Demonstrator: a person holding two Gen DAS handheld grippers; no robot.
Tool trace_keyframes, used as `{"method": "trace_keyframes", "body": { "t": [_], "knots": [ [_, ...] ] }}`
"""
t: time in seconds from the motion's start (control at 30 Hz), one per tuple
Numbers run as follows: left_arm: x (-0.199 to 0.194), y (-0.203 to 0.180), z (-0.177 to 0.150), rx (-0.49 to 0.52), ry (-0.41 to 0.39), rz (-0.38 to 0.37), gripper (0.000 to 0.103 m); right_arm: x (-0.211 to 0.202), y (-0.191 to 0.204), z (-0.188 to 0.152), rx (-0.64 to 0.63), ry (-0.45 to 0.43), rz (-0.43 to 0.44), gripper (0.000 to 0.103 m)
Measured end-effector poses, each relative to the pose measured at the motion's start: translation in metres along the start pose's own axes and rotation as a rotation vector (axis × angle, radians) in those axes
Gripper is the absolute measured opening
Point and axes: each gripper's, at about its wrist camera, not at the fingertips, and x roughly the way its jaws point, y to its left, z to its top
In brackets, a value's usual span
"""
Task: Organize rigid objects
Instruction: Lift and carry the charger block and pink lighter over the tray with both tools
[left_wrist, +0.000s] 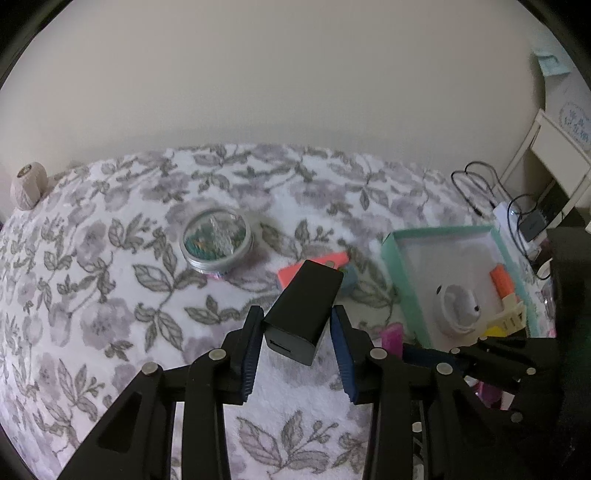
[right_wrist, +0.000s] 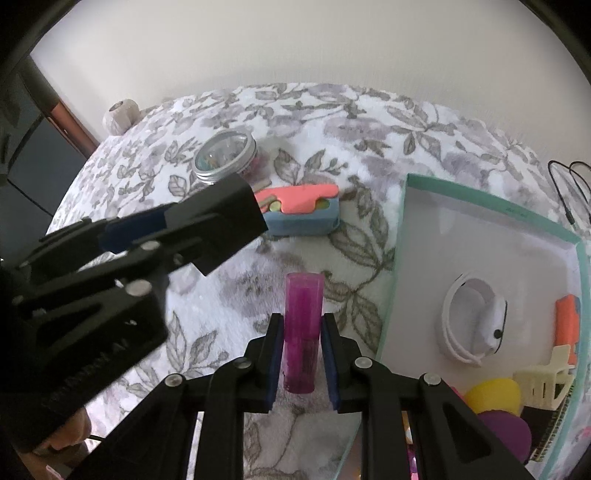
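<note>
left gripper (left_wrist: 297, 332) grips black charger (left_wrist: 303, 314) | right gripper (right_wrist: 302, 354) clamps pink tube (right_wrist: 302, 332) (lengthwise)

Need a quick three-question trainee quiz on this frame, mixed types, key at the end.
1. True or false: the left tool grips a black charger block.
2. What does the right tool hold? A) pink tube B) round tin C) white earbud case
3. Fill in: the earbud case lies inside the teal-rimmed ____.

Key: 1 true; 2 A, the pink tube; 3 box.
</note>
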Motion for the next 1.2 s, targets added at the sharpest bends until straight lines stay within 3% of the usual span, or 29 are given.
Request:
{"method": "trace_keyframes", "body": {
  "t": [0.27, 0.67, 0.87, 1.2],
  "knots": [
    [-0.04, -0.005, 0.015, -0.004, -0.125, -0.008, 0.038, -0.033, -0.012, 0.008, 0.025, -0.087, 0.009, 0.02],
    [-0.059, -0.045, 0.023, 0.054, -0.24, -0.037, 0.038, -0.088, -0.064, 0.01, 0.163, -0.233, -0.002, 0.02],
    [-0.053, -0.074, 0.018, 0.101, -0.248, -0.05, 0.038, -0.11, -0.096, 0.004, 0.231, -0.281, -0.066, 0.02],
    [-0.018, -0.134, -0.002, 0.244, -0.184, -0.035, 0.039, -0.116, -0.143, -0.012, 0.33, -0.275, -0.144, 0.02]
  ]
}}
